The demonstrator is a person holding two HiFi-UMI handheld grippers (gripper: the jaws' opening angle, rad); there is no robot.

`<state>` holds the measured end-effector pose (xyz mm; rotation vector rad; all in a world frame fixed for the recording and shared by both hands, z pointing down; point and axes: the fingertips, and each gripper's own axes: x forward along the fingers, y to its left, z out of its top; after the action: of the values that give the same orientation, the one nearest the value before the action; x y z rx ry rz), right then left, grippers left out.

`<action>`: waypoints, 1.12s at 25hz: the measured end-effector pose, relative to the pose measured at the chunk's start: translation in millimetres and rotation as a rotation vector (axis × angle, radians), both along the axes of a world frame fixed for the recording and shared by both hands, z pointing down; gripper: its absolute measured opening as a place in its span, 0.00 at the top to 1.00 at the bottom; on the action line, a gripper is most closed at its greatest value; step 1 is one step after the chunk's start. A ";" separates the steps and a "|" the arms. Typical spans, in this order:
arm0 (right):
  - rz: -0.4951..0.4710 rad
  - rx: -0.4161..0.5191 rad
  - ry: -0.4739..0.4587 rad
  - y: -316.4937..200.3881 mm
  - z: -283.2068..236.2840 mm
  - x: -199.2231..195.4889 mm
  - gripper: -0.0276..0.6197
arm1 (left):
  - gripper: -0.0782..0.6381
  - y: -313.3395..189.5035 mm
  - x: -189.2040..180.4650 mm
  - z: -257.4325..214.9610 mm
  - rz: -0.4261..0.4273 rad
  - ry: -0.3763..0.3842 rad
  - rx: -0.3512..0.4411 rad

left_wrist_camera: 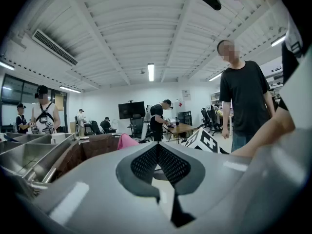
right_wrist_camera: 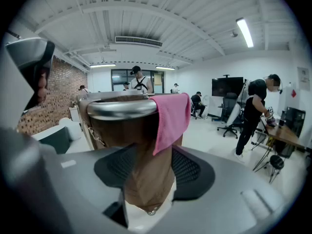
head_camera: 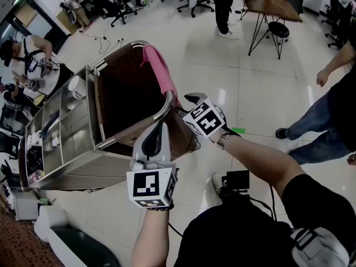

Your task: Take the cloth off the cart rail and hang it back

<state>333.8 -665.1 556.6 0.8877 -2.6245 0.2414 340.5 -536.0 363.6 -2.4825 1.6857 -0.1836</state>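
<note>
Right hand-held gripper (right_wrist_camera: 153,160) agape, pink cloth (right_wrist_camera: 171,115) draped over rail (right_wrist_camera: 122,108)

The cloth (head_camera: 160,70) hung over the rail (head_camera: 162,112) along the cart's (head_camera: 67,149) right edge, with trays (head_camera: 51,128) set into the cart's left side. The right hand-held gripper (head_camera: 194,99) was just right of the rail's bend, below the cloth. The left hand-held gripper (head_camera: 155,133) was before the cart's near corner. A table (head_camera: 273,5) stood far behind, at the right.
</note>
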 end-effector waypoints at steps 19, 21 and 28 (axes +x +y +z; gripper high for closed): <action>0.019 0.036 -0.007 -51.1 2.5 0.9 0.96 | 0.89 -40.2 4.8 15.9 -0.063 -0.030 -0.132; 0.037 0.053 -0.023 -50.7 -5.6 9.1 0.96 | 0.89 -38.3 5.4 12.9 -0.063 -0.023 -0.123; 0.089 0.089 -0.057 -29.3 -47.0 36.2 0.95 | 0.89 -26.1 5.2 -14.8 -0.026 0.023 0.042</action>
<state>370.0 -694.4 509.6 1.0430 -2.6691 0.1763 345.7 -562.2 348.9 -2.4433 1.7131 -0.1209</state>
